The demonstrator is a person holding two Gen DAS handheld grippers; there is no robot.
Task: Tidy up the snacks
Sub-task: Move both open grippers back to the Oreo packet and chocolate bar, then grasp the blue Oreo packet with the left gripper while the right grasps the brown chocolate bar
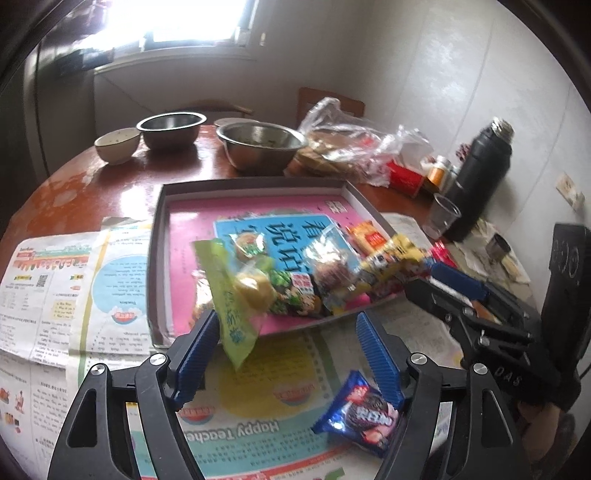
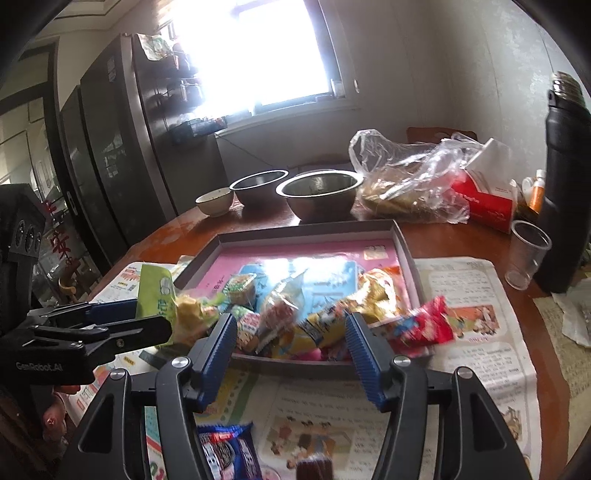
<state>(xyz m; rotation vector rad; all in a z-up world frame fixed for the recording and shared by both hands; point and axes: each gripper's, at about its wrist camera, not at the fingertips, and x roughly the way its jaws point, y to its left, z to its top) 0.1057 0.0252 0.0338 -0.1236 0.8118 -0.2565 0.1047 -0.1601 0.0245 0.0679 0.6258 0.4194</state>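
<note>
I see most snacks (image 1: 295, 273) already piled in the near part of the tray (image 1: 258, 186), while the blue cookie pack (image 1: 360, 415) lies on the near worktop, and both the left gripper (image 1: 288, 332) and the right gripper (image 2: 291, 332) have their fingers apart, holding nothing.

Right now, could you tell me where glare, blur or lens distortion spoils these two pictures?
Left wrist view: the window is blown out white, the green snack packet is smeared by motion, and the table edge bows under the fisheye. Right wrist view: the window floods the frame, glare whitens the tray lining, and the red packet is blurred.
</note>
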